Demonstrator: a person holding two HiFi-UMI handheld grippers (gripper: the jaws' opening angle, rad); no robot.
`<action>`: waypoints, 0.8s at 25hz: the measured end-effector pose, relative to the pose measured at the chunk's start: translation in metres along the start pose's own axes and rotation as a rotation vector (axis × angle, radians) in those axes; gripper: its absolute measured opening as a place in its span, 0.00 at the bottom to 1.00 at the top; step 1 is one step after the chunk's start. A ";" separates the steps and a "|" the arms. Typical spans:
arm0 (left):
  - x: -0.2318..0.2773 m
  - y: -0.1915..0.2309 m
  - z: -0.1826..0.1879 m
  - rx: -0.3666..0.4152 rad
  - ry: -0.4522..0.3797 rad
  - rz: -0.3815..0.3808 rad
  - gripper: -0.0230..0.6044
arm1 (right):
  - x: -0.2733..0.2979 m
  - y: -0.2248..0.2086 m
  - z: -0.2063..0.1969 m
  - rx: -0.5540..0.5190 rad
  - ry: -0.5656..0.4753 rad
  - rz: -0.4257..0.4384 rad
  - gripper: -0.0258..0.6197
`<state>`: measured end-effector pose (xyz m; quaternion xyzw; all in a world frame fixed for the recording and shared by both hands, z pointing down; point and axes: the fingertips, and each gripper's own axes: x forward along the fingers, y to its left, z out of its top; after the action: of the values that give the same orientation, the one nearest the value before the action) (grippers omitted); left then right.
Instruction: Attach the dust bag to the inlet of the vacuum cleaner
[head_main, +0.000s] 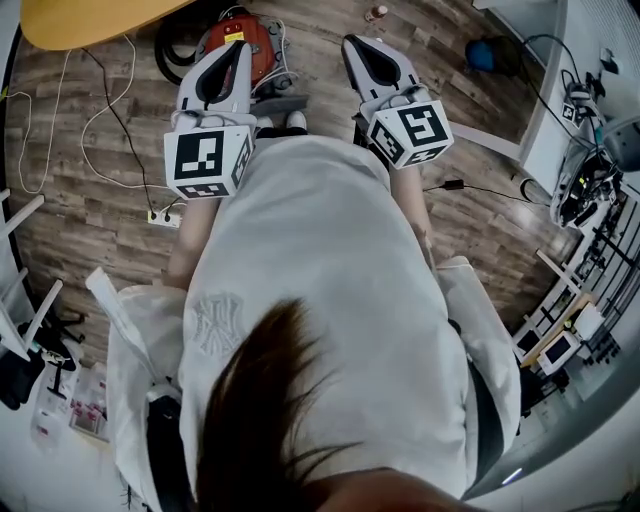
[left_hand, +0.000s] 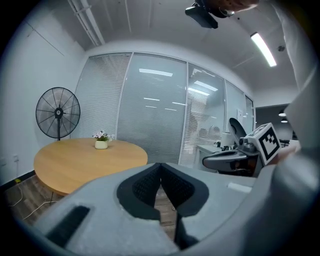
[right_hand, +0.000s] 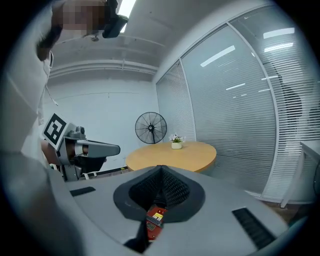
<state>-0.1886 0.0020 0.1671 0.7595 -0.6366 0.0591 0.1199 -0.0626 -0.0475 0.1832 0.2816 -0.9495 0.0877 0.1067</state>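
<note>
Left gripper (left_hand: 160, 167): jaws fully together, nothing between them. Right gripper (right_hand: 161, 170): jaws fully together, empty. Red vacuum cleaner (head_main: 258, 45): on the wood floor (head_main: 110, 215) below and just beyond the left jaw tips, also seen beneath the right jaws. Round wooden table (right_hand: 172, 156) with flower pot (right_hand: 176, 144): farther ahead

Red vacuum cleaner (head_main: 254, 46) (on floor (head_main: 470, 150))

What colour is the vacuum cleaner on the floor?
The vacuum cleaner is red. It shows best in the head view.
</note>
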 end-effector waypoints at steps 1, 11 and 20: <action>0.000 -0.001 0.001 0.003 -0.003 -0.003 0.07 | 0.000 0.001 0.000 -0.003 0.001 0.001 0.04; 0.000 -0.001 0.001 0.010 -0.003 -0.002 0.06 | 0.001 0.004 -0.006 -0.013 0.026 0.006 0.04; -0.009 0.000 -0.006 -0.011 0.014 0.009 0.07 | -0.001 0.012 -0.010 -0.021 0.038 0.016 0.04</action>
<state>-0.1900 0.0121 0.1705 0.7556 -0.6394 0.0617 0.1282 -0.0665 -0.0346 0.1913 0.2710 -0.9505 0.0841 0.1268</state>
